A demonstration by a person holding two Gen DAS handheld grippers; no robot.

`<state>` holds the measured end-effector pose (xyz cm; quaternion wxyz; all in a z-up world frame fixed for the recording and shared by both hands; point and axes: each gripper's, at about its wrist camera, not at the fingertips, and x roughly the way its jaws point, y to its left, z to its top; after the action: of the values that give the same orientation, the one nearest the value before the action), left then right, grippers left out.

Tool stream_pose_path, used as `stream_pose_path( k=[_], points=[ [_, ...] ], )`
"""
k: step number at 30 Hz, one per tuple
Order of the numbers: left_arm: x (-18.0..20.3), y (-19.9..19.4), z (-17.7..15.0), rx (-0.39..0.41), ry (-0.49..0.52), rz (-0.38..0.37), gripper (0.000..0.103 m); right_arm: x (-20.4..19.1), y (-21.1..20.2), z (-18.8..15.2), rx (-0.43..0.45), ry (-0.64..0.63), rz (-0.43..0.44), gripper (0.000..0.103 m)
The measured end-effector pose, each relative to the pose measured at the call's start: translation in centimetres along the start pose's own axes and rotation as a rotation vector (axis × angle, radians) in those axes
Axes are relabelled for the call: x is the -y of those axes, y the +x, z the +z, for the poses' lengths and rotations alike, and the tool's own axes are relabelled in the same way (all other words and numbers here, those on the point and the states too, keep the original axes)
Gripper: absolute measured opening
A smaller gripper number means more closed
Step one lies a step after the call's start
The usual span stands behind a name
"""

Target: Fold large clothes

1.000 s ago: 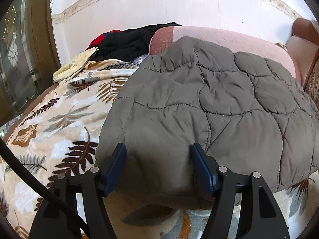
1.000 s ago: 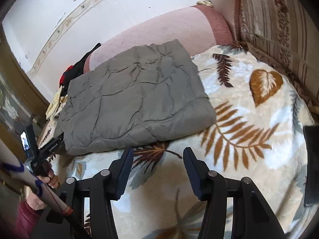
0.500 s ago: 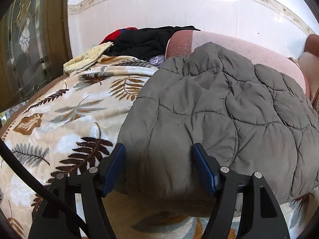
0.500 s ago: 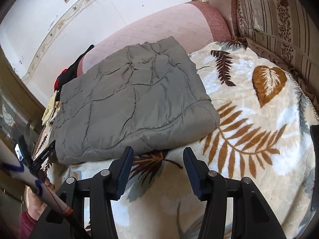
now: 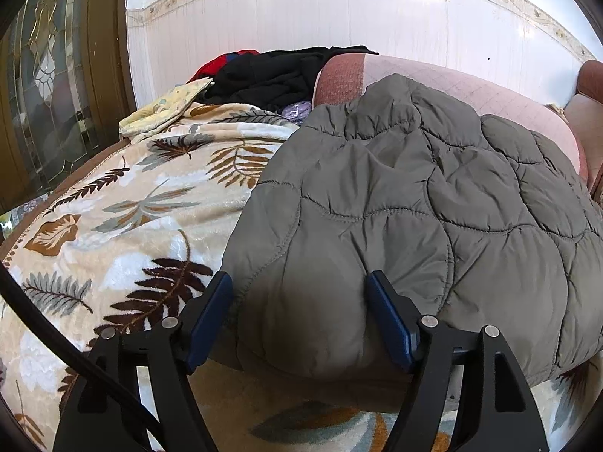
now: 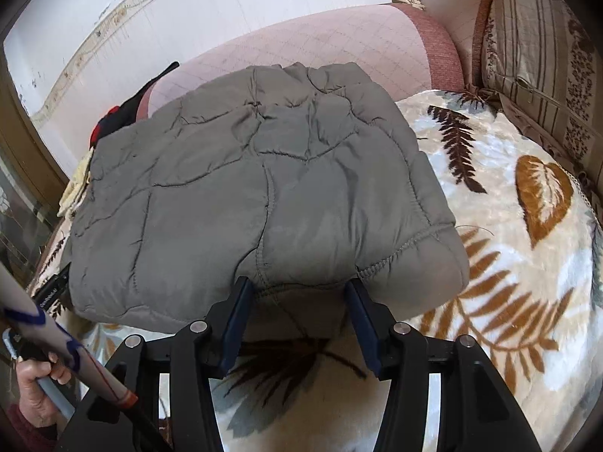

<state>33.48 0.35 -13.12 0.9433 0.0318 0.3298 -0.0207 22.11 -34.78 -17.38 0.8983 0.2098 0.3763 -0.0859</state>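
A grey quilted jacket [image 5: 414, 207] lies folded into a thick rectangle on a leaf-patterned blanket [image 5: 113, 226]. My left gripper [image 5: 296, 282] straddles the jacket's near left corner. Its jaws are opening, and the puffy fabric bulges between the blue pads. In the right wrist view the same jacket [image 6: 264, 188] fills the middle. My right gripper [image 6: 296, 286] is open at the near edge towards the right corner, with the hem just between its fingertips. A black part of the left gripper [image 6: 56, 286] shows at the jacket's left corner, above a hand [image 6: 34, 395] on its handle.
A heap of black and red clothes [image 5: 271, 75] and a yellow cloth [image 5: 166, 113] lie at the back left. A pink sofa back [image 6: 320, 37] rises behind the jacket, a striped cushion [image 6: 535, 56] stands at the right, and a glazed door [image 5: 49, 94] at the left.
My right gripper has come forward and down until its fingertips reach the jacket's near edge. The left gripper's jaws have spread slightly around the corner and it has barely moved.
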Motion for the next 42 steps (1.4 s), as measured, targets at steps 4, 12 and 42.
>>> stream_pose_path(
  k=[4, 12, 42],
  points=[
    [0.1, 0.2, -0.1, -0.001, 0.005, 0.005, 0.075, 0.3, 0.9, 0.1, -0.033, 0.009, 0.010, 0.060],
    [-0.1, 0.3, -0.1, -0.002, -0.003, 0.004, 0.075, 0.3, 0.4, 0.2, -0.029, 0.014, 0.009, 0.060],
    [-3.9, 0.6, 0.3, -0.073, -0.114, 0.022, 0.077, 2.3, -0.9, 1.3, 0.026, 0.075, -0.063, 0.049]
  ],
)
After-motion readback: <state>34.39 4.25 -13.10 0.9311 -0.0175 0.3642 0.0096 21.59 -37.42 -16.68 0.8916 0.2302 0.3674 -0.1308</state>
